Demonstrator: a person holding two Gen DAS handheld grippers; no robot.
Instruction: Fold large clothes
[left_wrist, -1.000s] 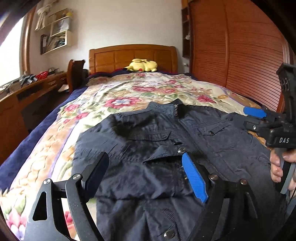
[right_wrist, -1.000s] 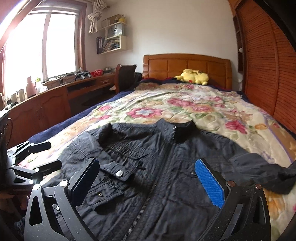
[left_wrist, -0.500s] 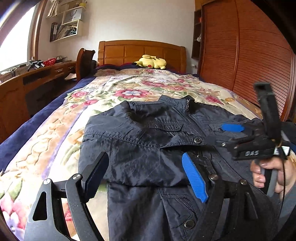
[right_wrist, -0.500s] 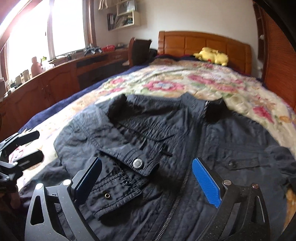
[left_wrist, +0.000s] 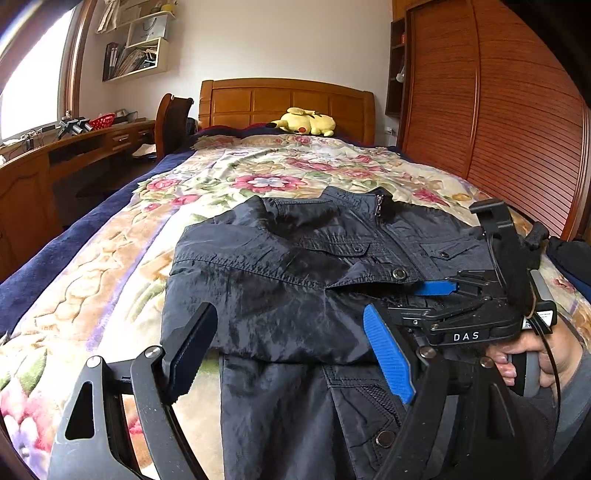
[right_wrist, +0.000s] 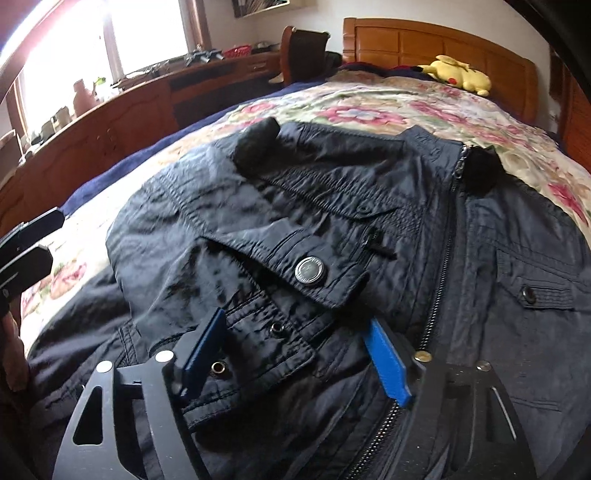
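Dark navy nylon jacket (left_wrist: 295, 266) is lying face up on the floral bedspread (left_wrist: 122, 258), collar toward the headboard (left_wrist: 284, 99), filling the centre and lower right of the left wrist view. One sleeve is already lying folded across the chest; its cuff (right_wrist: 258, 339) with two eyelets is sitting at lower centre of the right wrist view, just under a pocket flap and snap button (right_wrist: 311, 270).

Right claw (right_wrist: 295, 350): jaws are closing, blue pads straddling the cuff fabric. Pads are not visibly pinching yet; cloth is between them but looks loose. Left claw (left_wrist: 291, 350): standing wide, hovering over the folded sleeve's lower edge at lower centre of its own view, holding nothing. The person's hand (left_wrist: 532, 354) is gripping the right tool's handle at the right edge.

Step in hand, as judged: taking hold of the cuff to tidy or carry the sleeve fold.

Notes for doing it well:
- Pinching the cuff hem only, not the body layer beneath, or the front panel will be dragging along.
- Keeping pads clear of the metal eyelets and the zipper (right_wrist: 439, 280); slick nylon is likely slipping on a shallow bite, so going deeper.
- Left claw pressing the sleeve crease flat while the right is pulling, keeping the fold line straight.
- Pulling low and parallel to the bedspread, avoiding ballooning.
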